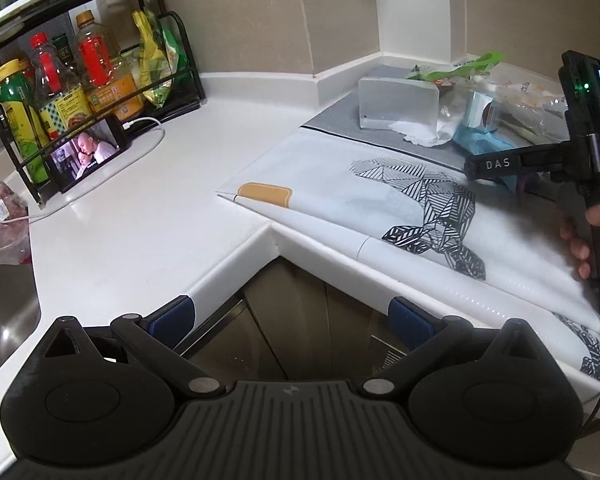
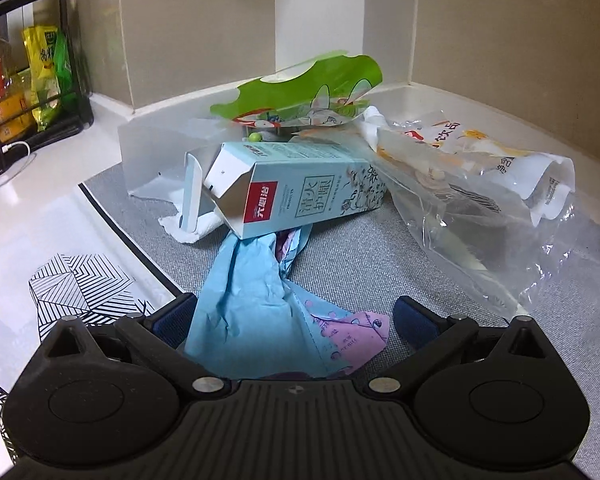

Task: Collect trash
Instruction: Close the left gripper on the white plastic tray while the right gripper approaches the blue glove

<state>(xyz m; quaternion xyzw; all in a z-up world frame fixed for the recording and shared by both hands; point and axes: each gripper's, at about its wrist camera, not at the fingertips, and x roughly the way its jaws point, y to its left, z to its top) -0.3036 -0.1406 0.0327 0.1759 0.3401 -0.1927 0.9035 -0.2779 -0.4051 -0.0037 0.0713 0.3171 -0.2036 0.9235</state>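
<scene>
Trash (image 2: 300,184) beside clear plastic box (image 2: 160,156)

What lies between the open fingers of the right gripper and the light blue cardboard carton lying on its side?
In the right wrist view, a crumpled blue and pink paper wrapper runs from between the right gripper fingers up under the carton.

Phone (image 1: 86,152) leans on rack (image 1: 4,92) w/ bottles (image 1: 96,68).

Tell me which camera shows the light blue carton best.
The right wrist view: the carton lies on its side close up, open flap and printing plain. The left wrist view shows only its far-off end among the wrappers.
</scene>
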